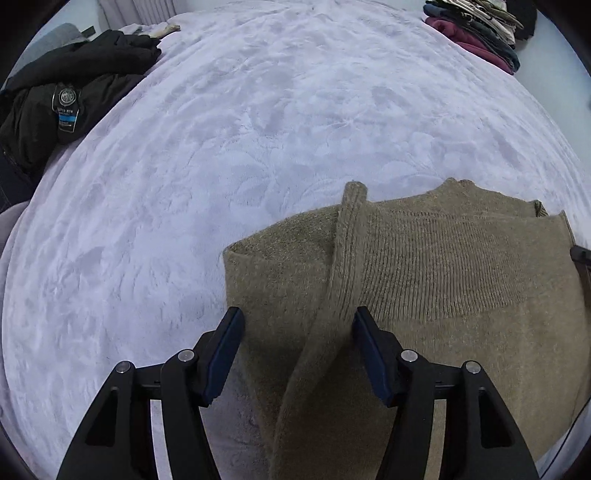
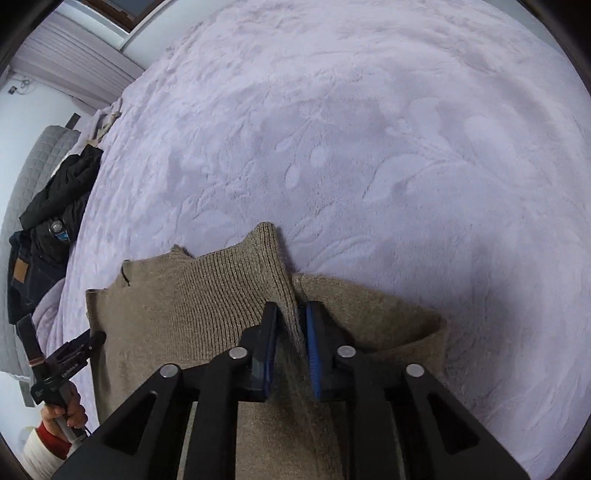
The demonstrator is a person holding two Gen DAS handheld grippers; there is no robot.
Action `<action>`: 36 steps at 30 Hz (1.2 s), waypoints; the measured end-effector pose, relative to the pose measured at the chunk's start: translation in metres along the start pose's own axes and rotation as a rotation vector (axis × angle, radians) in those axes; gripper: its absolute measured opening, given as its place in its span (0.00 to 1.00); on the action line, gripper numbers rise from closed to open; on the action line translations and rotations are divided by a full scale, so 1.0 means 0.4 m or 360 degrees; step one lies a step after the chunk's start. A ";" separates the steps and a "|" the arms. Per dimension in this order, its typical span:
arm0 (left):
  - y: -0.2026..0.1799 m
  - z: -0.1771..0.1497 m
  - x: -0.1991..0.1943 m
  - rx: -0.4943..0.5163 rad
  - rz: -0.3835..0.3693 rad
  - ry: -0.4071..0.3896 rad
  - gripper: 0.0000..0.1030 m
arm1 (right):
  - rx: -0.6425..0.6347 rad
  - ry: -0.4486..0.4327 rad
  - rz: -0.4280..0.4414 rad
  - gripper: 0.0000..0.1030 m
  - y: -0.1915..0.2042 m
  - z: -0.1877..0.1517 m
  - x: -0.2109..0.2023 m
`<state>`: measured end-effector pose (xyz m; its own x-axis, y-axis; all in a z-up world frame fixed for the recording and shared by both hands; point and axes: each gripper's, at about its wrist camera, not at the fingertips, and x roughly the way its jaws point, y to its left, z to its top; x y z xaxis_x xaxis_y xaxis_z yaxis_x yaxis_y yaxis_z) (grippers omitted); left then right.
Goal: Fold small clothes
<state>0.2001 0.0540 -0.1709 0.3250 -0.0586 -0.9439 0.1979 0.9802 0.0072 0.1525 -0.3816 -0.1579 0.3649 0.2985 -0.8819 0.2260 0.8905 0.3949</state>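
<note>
Sleeve fold on tan sweater (image 1: 424,280), lying on lilac blanket (image 1: 221,147).
Left wrist view: left gripper (image 1: 298,347) wide, straddling the left sleeve (image 1: 332,280) without pinching; black jacket (image 1: 66,88) and clothes stack (image 1: 480,29) sit far off. Right wrist view: right gripper (image 2: 291,343) clamped on the right sleeve (image 2: 275,258). Next, probably: lay that sleeve across the body. Quilted headboard (image 2: 26,177) at the blanket's edge.

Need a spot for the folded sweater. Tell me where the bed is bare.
Bare blanket runs beyond the tan sweater, between the black jacket pile at its left edge and the stacked clothes at the far right corner. Those two edges are crowded. In the right wrist view, the blanket right of the sweater is bare too.
</note>
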 end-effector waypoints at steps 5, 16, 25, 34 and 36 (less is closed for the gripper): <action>0.031 -0.095 -0.069 0.0050 -0.0241 0.0137 0.61 | -0.0019 -0.0012 0.0222 0.47 0.019 -0.097 -0.086; 0.075 -0.340 -0.097 -0.0238 -0.0510 0.0354 0.60 | 0.0425 0.0328 0.0729 0.47 0.029 -0.515 -0.100; 0.080 -0.335 -0.080 -0.0223 -0.0552 0.0329 0.11 | 0.1108 -0.0049 0.0756 0.26 -0.128 -0.588 -0.081; 0.087 -0.393 -0.093 -0.0098 -0.0398 0.0257 0.11 | 0.0834 0.0023 0.0396 0.07 -0.114 -0.568 -0.095; 0.091 -0.401 -0.111 -0.0134 -0.0381 0.0232 0.12 | 0.0872 0.0011 0.0423 0.08 -0.120 -0.583 -0.095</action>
<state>0.0443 0.1227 -0.1815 0.1408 -0.2686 -0.9529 0.1737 0.9543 -0.2433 -0.0829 -0.3556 -0.2034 0.4673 0.4904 -0.7357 0.5605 0.4793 0.6754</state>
